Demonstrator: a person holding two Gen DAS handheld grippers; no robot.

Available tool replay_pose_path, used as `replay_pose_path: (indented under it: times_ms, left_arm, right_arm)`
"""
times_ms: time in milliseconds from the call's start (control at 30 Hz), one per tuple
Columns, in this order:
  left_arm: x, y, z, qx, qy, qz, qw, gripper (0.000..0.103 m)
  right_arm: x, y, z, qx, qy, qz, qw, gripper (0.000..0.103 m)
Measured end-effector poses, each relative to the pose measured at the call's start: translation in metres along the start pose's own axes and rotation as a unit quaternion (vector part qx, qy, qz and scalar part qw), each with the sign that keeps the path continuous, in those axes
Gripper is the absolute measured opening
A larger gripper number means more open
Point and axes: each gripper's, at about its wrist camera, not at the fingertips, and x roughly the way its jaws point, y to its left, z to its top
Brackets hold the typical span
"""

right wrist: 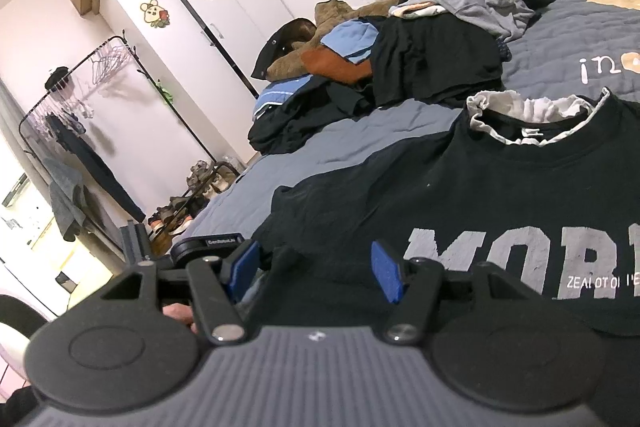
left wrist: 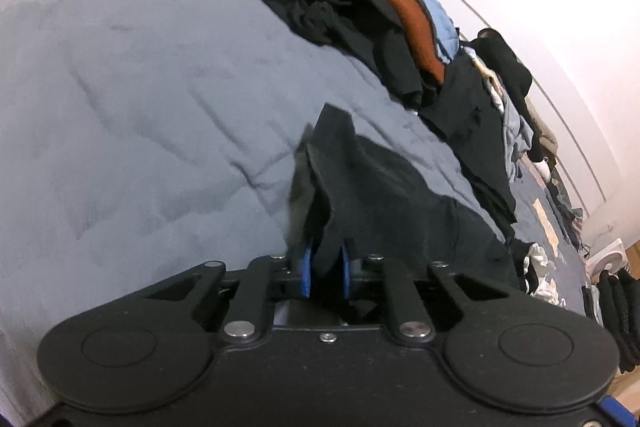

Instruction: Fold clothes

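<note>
A black T-shirt (right wrist: 480,195) lies spread, front up, on a grey quilt (left wrist: 140,99) covering a bed; grey block letters cross its chest and a pale collar lining shows at the neck; in the right wrist view the right gripper (right wrist: 316,267) sits low over the shirt's near edge, its blue-padded fingers (right wrist: 386,271) wide apart with dark cloth lying between them but not pinched; the left gripper (left wrist: 326,267) has its blue pads (left wrist: 306,269) drawn close together, clamped on a bunched fold of the black shirt (left wrist: 360,179), which rises in a peak above the jaws and trails off to the right across the quilt; beyond the shirt a pile of clothes (left wrist: 360,11) runs along the far side of the bed, black, blue, rust and tan pieces heaped together; a white wardrobe (right wrist: 192,7) with cartoon stickers stands against the wall, and a black clothes rack (right wrist: 80,99) with hangers stands beside it.
</note>
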Motion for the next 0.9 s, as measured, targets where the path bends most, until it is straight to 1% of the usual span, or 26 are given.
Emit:
replay_pose_path:
  times_ms: [300,433,500,567,600,667,733,800,867,900]
  left_arm:
    - [-0.005,-0.018,0.007,0.059,-0.032,-0.006,0.9977,0.013]
    - [-0.012,-0.04,0.01,0.099,-0.068,-0.021,0.9926,0.013]
    - [-0.014,-0.052,0.009,0.119,-0.077,-0.033,0.9893,0.013]
    - [-0.014,-0.066,0.005,0.143,-0.075,-0.043,0.9859,0.013]
    - [-0.012,-0.072,0.002,0.152,-0.071,-0.047,0.9847,0.011]
    - [-0.009,-0.082,-0.003,0.165,-0.06,-0.053,0.9831,0.01]
    - [-0.007,-0.085,-0.006,0.163,-0.042,-0.055,0.9843,0.011]
    - [-0.005,-0.082,-0.007,0.15,-0.024,-0.052,0.9871,0.012]
    - [-0.005,-0.075,-0.006,0.128,-0.014,-0.043,0.9907,0.019]
    - [-0.007,-0.071,-0.004,0.116,-0.013,-0.04,0.9924,0.03]
  right_arm:
    - [-0.002,0.001,0.001,-0.006,-0.003,-0.005,1.0,0.062]
    - [-0.004,0.0,0.002,-0.005,-0.006,-0.007,1.0,0.062]
    - [-0.005,-0.001,0.003,-0.001,-0.008,-0.008,1.0,0.062]
    - [-0.006,-0.003,0.004,0.001,-0.009,-0.009,1.0,0.062]
    - [-0.006,-0.004,0.004,0.002,-0.01,-0.01,1.0,0.062]
    - [-0.007,-0.005,0.005,0.003,-0.012,-0.013,1.0,0.062]
    - [-0.009,-0.006,0.006,0.005,-0.014,-0.014,1.0,0.062]
    - [-0.01,-0.008,0.006,0.006,-0.014,-0.014,1.0,0.062]
    - [-0.01,-0.009,0.007,0.007,-0.014,-0.014,1.0,0.062]
    - [-0.01,-0.009,0.008,0.007,-0.014,-0.014,1.0,0.062]
